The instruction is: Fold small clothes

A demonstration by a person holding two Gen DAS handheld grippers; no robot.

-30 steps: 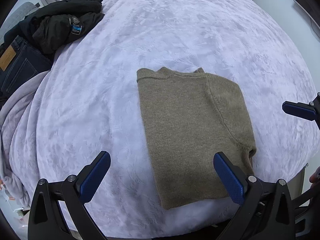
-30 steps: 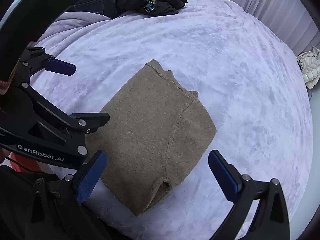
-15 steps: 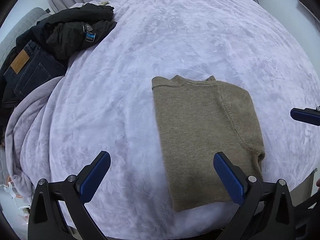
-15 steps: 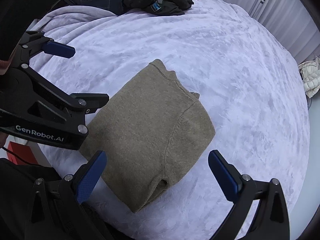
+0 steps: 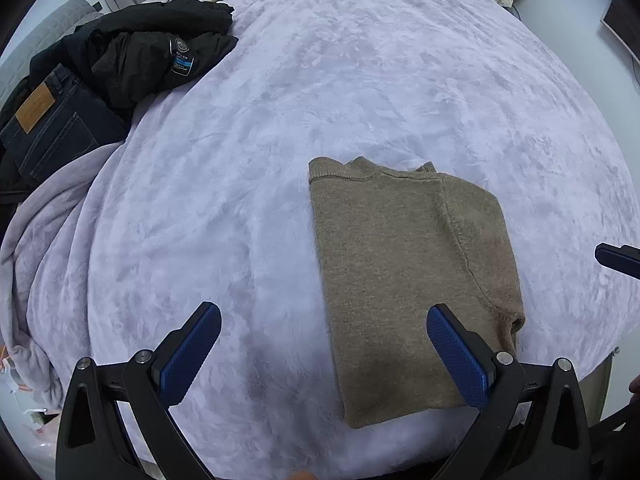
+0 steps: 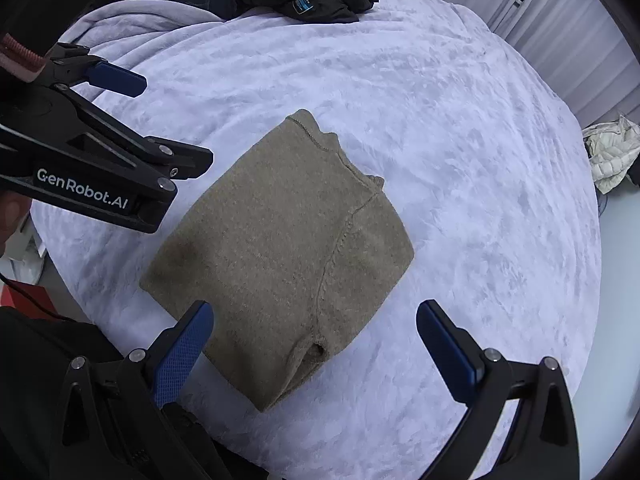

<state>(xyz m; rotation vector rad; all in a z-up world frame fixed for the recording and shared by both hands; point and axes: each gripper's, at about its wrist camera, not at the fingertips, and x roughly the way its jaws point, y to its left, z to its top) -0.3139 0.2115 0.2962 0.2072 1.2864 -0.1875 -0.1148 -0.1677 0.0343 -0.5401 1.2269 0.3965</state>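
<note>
1. The olive-brown knit sweater [image 5: 404,276] sits folded into a neat rectangle on the fuzzy lavender blanket-covered bed [image 5: 320,100], near its front edge.
2. Left tongs [image 5: 324,354] are spread wide, holding nothing, hovering above the sweater's near-left edge.
3. Right tongs [image 6: 314,354] are also released and empty, over the sweater's near corner.
4. A black jacket [image 5: 152,52] and dark blue jeans [image 5: 52,132] are piled at the far left of the bed.

Jeans [image 5: 52,128] cut off at edge
</note>
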